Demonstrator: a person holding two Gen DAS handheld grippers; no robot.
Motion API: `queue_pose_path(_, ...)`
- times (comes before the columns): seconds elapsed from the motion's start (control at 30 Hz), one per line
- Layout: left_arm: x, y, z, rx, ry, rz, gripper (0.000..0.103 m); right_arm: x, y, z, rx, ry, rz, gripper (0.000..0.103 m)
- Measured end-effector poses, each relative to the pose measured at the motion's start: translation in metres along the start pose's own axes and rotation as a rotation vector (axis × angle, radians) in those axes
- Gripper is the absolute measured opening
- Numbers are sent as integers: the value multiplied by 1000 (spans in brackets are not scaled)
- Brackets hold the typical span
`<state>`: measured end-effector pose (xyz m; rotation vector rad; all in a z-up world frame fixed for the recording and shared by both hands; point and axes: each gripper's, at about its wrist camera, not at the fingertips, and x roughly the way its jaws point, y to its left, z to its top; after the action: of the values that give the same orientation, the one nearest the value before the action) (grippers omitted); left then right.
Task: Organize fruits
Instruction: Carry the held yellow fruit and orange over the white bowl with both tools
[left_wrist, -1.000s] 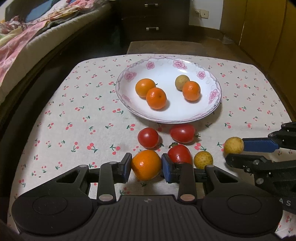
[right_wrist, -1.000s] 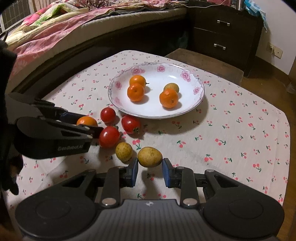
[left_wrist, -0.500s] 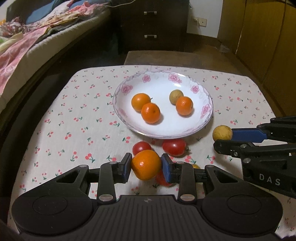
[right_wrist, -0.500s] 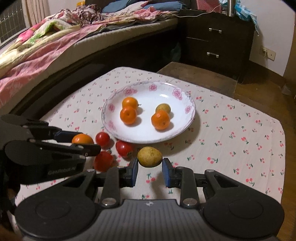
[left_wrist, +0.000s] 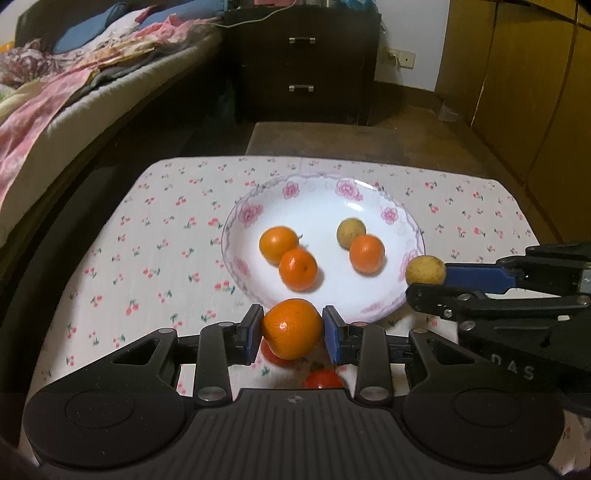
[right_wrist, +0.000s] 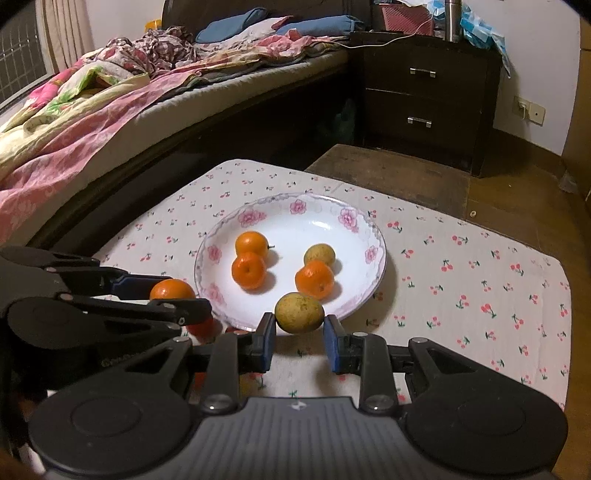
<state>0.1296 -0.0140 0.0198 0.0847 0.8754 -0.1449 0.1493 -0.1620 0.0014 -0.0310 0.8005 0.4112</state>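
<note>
Bedroom clutter frames the scene: a bed (right_wrist: 110, 110) with rumpled bedding at 10 o'clock, a dark nightstand (right_wrist: 424, 96) at 12 o'clock, and a low tabletop (right_wrist: 480, 288) under a cherry-print cloth in the middle. At its centre sits a floral plate (right_wrist: 354, 218) holding four fruits: three oranges and one yellow-green fruit.

At 9 o'clock in the right wrist view, the left gripper (left_wrist: 291, 328) has its jaws clenched on an orange (left_wrist: 291, 328), raised at the plate's near rim. The right gripper (right_wrist: 299, 332) grasps a yellow-green fruit (right_wrist: 299, 312) in its jaws, likewise raised at the near rim.

Judging by this, the job is roughly half done: four fruits plated, two carried and awaiting release. At least two red tomatoes (left_wrist: 323, 378) lie on the cloth beneath the grippers, partly hidden; whether more remain cannot be told.
</note>
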Motion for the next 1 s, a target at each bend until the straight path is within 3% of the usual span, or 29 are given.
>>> queue_pose_path(0.43, 31, 1, 30, -10, -16, -1, 43, 34, -18, 25, 27, -4, -17, 34)
queue_pose_path(1.0, 60, 9, 40, -44, 4, -7, 42, 62, -32, 34, 56, 3, 15, 34)
